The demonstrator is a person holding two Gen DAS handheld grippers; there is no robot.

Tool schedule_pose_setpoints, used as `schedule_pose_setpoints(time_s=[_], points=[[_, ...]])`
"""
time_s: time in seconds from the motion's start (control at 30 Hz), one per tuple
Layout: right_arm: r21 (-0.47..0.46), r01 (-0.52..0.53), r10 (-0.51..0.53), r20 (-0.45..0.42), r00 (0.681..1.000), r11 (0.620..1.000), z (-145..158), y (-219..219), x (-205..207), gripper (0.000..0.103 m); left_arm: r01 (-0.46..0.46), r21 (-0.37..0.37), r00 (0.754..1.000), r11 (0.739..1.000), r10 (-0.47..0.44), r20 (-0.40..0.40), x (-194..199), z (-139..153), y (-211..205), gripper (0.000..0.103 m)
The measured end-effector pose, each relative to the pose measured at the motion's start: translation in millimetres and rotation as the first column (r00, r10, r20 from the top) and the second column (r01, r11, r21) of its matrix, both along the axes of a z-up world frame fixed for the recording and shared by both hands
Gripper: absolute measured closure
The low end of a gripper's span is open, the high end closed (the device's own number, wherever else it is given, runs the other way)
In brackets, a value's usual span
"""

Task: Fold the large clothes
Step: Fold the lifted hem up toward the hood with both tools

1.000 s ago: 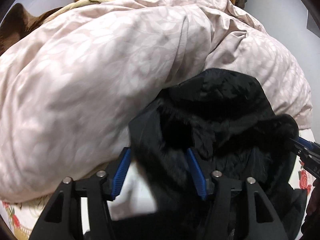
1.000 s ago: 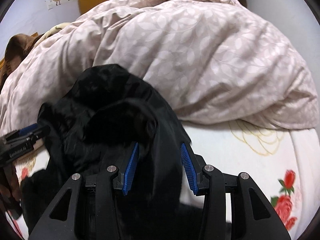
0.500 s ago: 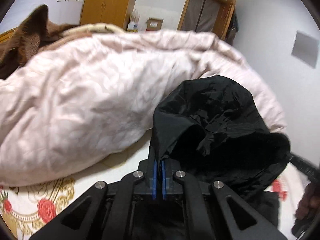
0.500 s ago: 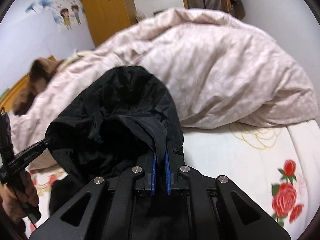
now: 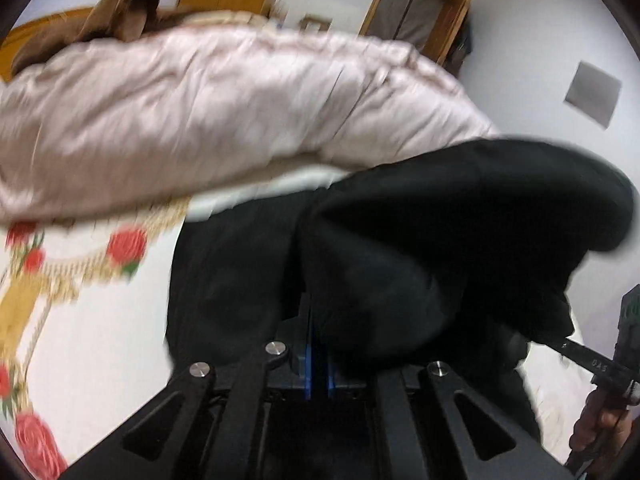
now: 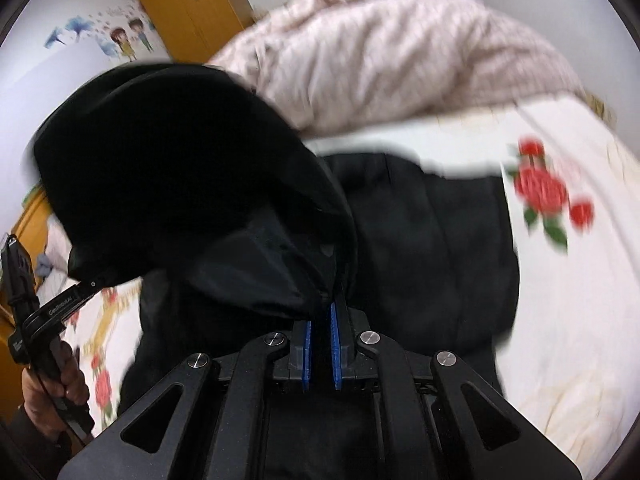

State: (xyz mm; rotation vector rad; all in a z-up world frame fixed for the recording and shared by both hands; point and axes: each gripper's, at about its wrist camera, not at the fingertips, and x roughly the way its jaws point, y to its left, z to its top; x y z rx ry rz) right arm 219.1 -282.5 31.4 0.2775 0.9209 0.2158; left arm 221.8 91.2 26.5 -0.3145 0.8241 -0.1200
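A large black hooded jacket (image 5: 420,240) lies on the bed, its hood end lifted; it also shows in the right wrist view (image 6: 192,184). My left gripper (image 5: 317,332) is shut on the jacket's hood edge, blue pads pressed together on the fabric. My right gripper (image 6: 320,320) is shut on the other side of the hood edge. Each gripper shows in the other's view: the right one at the left view's edge (image 5: 588,364), the left one (image 6: 56,308) at the right view's edge. The jacket's body (image 6: 432,240) lies flat on the sheet below.
A bulky pink duvet (image 5: 200,112) is heaped across the far side of the bed. The white sheet with red roses (image 6: 560,280) lies around the jacket. A brown garment (image 5: 120,16), yellow wardrobe (image 6: 192,12) and doorway (image 5: 416,12) stand behind.
Both grippers closed on the hood edge, then lifted and pulled it up and back towards me. The jacket's body now shows spread on the sheet. The views are motion-blurred.
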Motion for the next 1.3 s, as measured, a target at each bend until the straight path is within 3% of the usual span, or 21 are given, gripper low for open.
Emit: schedule_pose_setpoints(time_s=[0.13,0.3,0.33,0.37,0.4,0.43,0.53,0.67,0.7,0.73,0.83,0.9,0.97,1.03,1.13,1.3], points=[[-0.003,0.025,-0.025,-0.117,0.993,1.000,-30.4,-6.9,-20.4,0.095,-0.023,0.001,0.993,1.000,0.023,-0.116,-23.9,-28.3,10.6,0.094],[0.082,0.084,-0.073,-0.125,0.989,0.993,-26.3,-25.6,-37.7,0.081,-0.067,-0.028,0.992,0.997,0.064,-0.109,-54.3,-22.4,27.6,0.093],[0.111,0.094,-0.081,-0.121,0.989,0.989,-23.4,-27.8,-36.8,0.072,-0.075,-0.039,0.992,0.996,0.070,-0.100,-53.3,-18.9,30.0,0.085],[0.136,0.100,-0.084,-0.119,0.989,0.986,-21.7,-28.3,-34.9,0.065,-0.078,-0.052,0.993,0.996,0.073,-0.092,-50.1,-15.4,30.5,0.067],[0.185,0.104,-0.082,-0.120,0.989,0.977,-20.7,-27.7,-30.0,0.053,-0.082,-0.062,0.994,0.995,0.077,-0.084,-45.3,-12.4,29.4,0.056],[0.219,0.101,-0.076,-0.122,0.990,0.971,-20.9,-24.8,-25.6,0.050,-0.083,-0.077,0.995,0.994,0.078,-0.067,-40.6,-7.8,26.7,0.043],[0.309,0.085,-0.041,-0.146,0.988,0.947,-24.1,-7.8,-8.5,0.050,-0.044,-0.086,0.999,0.995,0.042,-0.026,-20.5,1.5,10.1,0.042],[0.338,0.051,0.022,-0.207,0.978,0.940,-44.7,22.3,17.1,0.051,0.036,-0.070,0.999,0.997,-0.037,-0.012,10.1,0.7,-23.6,0.042],[0.334,0.053,0.028,-0.234,0.972,0.941,-51.6,28.2,22.1,0.079,0.057,-0.065,0.998,0.996,-0.058,-0.012,13.0,-1.9,-31.5,0.042],[0.301,0.052,0.024,-0.245,0.969,0.952,-58.5,34.8,24.5,0.098,0.078,-0.054,0.997,0.995,-0.079,-0.013,13.7,-6.5,-38.9,0.042],[0.239,0.058,0.003,-0.248,0.969,0.969,-75.0,38.2,16.5,0.098,0.093,0.002,0.993,0.996,-0.093,-0.076,11.4,-44.1,-51.0,0.042],[0.207,0.073,-0.011,-0.286,0.958,0.976,-94.0,36.0,10.5,0.098,0.066,-0.024,0.983,0.998,-0.069,-0.170,10.4,-81.9,-47.4,0.042],[0.198,0.069,-0.008,-0.293,0.956,0.978,-106.2,35.7,7.1,0.097,0.064,-0.029,0.984,0.998,-0.068,-0.165,6.6,-92.1,-47.2,0.042],[0.172,0.052,-0.001,-0.283,0.959,0.984,-99.2,39.0,7.0,0.090,0.078,0.007,0.983,0.997,-0.076,-0.167,4.8,-85.6,-51.4,0.042],[0.110,0.031,-0.004,-0.243,0.970,0.993,-70.9,43.2,2.0,0.085,0.091,-0.008,0.984,0.996,-0.091,-0.154,-4.0,-64.6,-46.1,0.043],[0.035,-0.002,0.004,-0.059,0.998,0.999,-10.0,41.0,-8.1,0.085,0.064,-0.008,0.998,0.998,-0.064,-0.017,-8.6,-14.3,-25.5,0.042]])
